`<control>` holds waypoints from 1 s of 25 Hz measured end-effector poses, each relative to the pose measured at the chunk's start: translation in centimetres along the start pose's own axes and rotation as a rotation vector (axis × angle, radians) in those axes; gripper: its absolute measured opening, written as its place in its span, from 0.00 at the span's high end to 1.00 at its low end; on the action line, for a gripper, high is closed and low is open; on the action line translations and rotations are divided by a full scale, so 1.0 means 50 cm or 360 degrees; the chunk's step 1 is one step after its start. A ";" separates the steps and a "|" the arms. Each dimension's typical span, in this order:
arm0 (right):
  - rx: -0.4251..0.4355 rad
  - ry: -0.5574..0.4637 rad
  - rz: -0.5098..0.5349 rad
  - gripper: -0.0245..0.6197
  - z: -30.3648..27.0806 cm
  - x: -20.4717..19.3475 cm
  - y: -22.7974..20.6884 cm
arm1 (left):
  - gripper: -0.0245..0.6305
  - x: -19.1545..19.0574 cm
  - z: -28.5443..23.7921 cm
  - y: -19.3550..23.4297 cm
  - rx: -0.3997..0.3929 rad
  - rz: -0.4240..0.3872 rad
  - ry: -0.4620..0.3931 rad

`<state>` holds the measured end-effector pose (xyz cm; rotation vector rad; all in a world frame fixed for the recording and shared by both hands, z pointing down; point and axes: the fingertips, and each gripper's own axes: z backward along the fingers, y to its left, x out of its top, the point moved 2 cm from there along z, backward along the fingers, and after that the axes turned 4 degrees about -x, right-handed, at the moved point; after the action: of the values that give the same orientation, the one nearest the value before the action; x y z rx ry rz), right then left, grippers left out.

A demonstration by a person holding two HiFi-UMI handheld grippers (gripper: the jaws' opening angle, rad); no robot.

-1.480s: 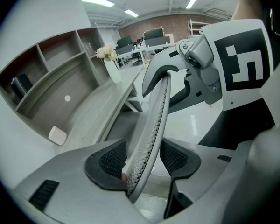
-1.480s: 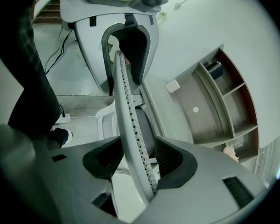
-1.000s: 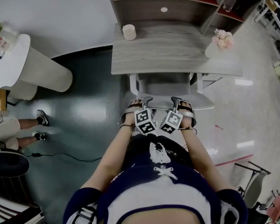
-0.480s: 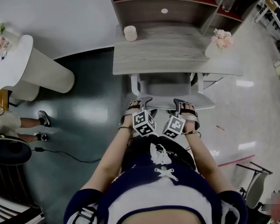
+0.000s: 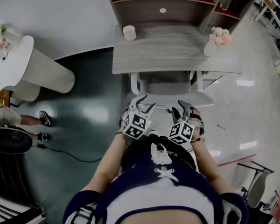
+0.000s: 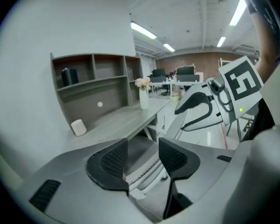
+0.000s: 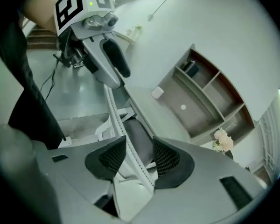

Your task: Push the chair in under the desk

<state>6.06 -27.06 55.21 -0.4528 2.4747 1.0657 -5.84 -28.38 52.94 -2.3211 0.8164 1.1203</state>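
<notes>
Chair (image 5: 170, 85) looks tucked under desk (image 5: 172, 55) at 12 o'clock; left gripper (image 5: 143, 105) closing on nothing, right gripper (image 5: 181, 110) gaping empty, so just back away.

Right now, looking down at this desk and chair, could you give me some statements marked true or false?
1. A white cylinder stands on the grey wood-grain desk. True.
2. The vase of pink flowers stands on the floor. False: it is on the desk.
3. The grey chair faces the desk, its back toward the person. True.
4. The right gripper's jaws are pressed together. False: they stand apart, the chair back's rim between them.
</notes>
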 end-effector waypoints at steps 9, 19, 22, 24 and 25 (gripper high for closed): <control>0.0011 -0.0312 -0.0735 0.92 0.056 0.059 -0.058 | 0.94 0.070 0.070 -0.007 0.0180 0.0167 -0.0274; 0.0219 -0.0865 -0.1532 0.95 0.171 0.140 -0.100 | 0.95 0.117 0.108 -0.067 0.0096 0.0436 -0.0452; 0.0190 -0.0856 -0.1450 0.95 0.180 0.150 -0.087 | 0.95 0.124 0.120 -0.085 0.0065 0.0442 -0.0472; 0.0198 -0.0840 -0.1423 0.95 0.184 0.153 -0.074 | 0.95 0.124 0.126 -0.093 0.0057 0.0445 -0.0482; 0.0202 -0.0834 -0.1415 0.95 0.186 0.154 -0.067 | 0.95 0.122 0.129 -0.096 0.0053 0.0446 -0.0482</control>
<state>3.09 -23.37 43.59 -0.9609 1.5793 0.5445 -3.13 -22.91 44.91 -1.9827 1.0518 1.5179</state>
